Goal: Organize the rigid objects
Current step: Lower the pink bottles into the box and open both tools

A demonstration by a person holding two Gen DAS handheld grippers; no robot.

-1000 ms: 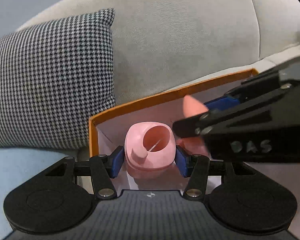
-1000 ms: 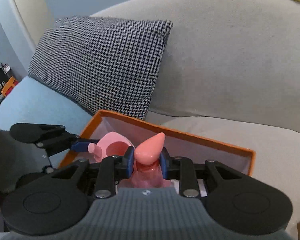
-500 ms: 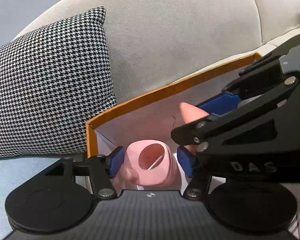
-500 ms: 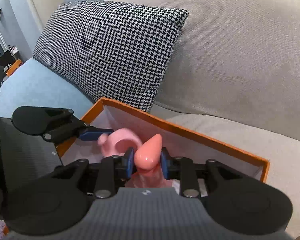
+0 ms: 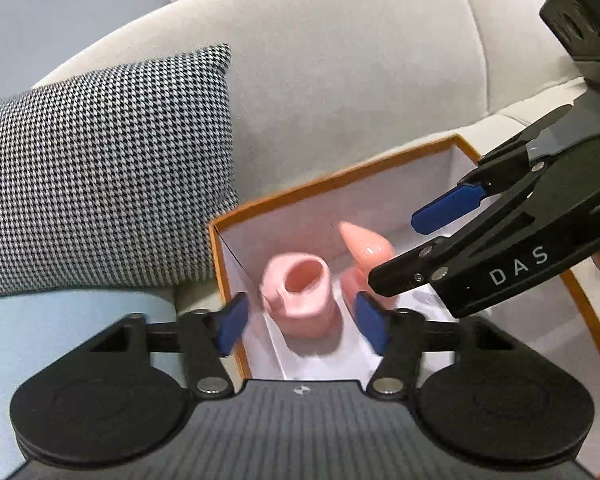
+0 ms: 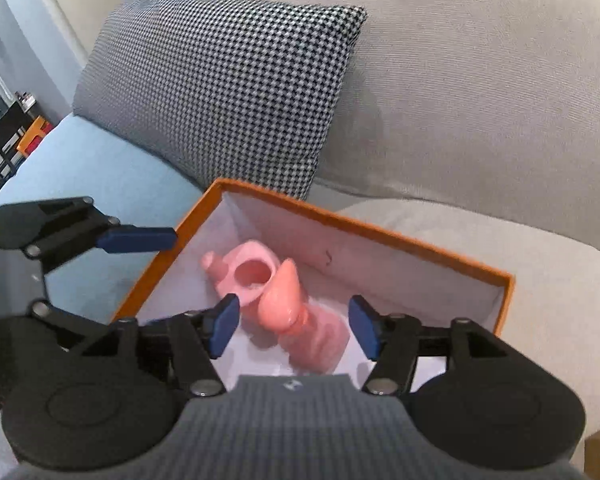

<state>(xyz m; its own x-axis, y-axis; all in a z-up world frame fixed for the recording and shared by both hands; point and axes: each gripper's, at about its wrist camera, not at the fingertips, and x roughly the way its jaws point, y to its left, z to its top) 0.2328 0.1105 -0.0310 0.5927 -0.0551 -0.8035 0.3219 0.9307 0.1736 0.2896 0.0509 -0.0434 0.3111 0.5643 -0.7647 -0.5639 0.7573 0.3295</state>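
Sofa-top box (image 6: 420, 236): both grippers (image 5: 300, 312) (image 6: 294, 326) released, right just opened; cone (image 6: 280, 296) between its fingers may topple onto cup (image 6: 252, 276).

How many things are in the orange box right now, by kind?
Pink ring-shaped piece: 1
Pink cone-tipped piece: 1
Total in the orange box: 2
Both lie loose; neither the left gripper nor the right gripper grips anything.
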